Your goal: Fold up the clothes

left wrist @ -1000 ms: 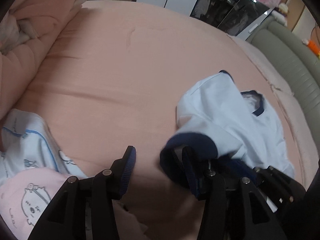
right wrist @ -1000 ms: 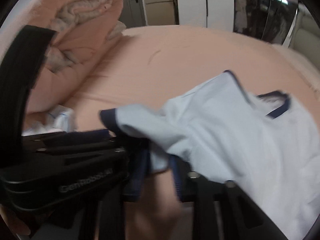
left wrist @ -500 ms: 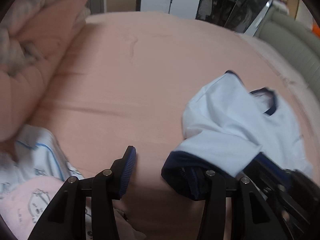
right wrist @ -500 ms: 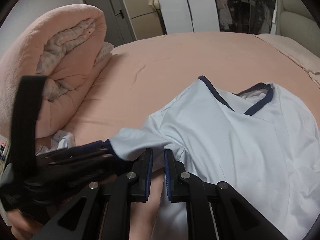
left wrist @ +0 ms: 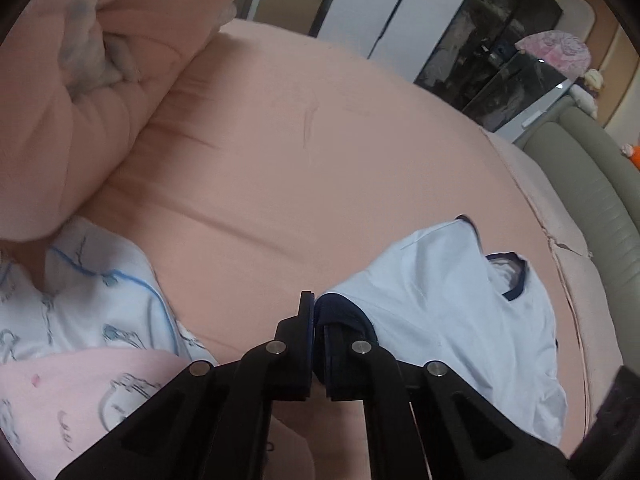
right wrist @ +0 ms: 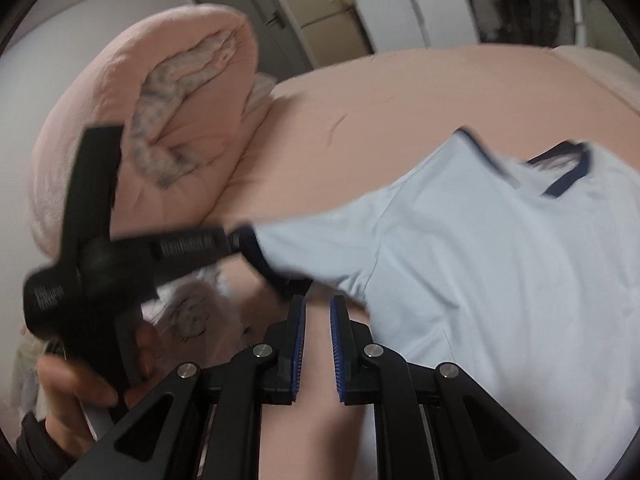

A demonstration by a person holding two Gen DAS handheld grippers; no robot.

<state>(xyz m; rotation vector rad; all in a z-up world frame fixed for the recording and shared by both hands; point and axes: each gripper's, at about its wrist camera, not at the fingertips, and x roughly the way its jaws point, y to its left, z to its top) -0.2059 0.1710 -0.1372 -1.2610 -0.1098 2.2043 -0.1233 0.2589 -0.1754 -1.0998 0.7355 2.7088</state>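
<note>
A pale blue shirt [right wrist: 500,264] with navy trim lies spread on the pink bed [left wrist: 320,168], toward the bed's right side in the left wrist view, its collar [right wrist: 568,176] facing away from the cameras. One sleeve is pulled out to the side, and its navy cuff [left wrist: 344,316] sits pinched between the jaws of the left gripper [left wrist: 314,312], which have just been closing and now clamp the fabric. In the right wrist view a hand [right wrist: 76,384] holds that tool, though it is blurred. The right gripper [right wrist: 318,308] hovers just beside the sleeve with a narrow gap between its jaws and nothing in them. A rolled pink quilt [right wrist: 132,148] lies at the bed's left, and printed white and pink clothes [left wrist: 80,340] lie near it.
</note>
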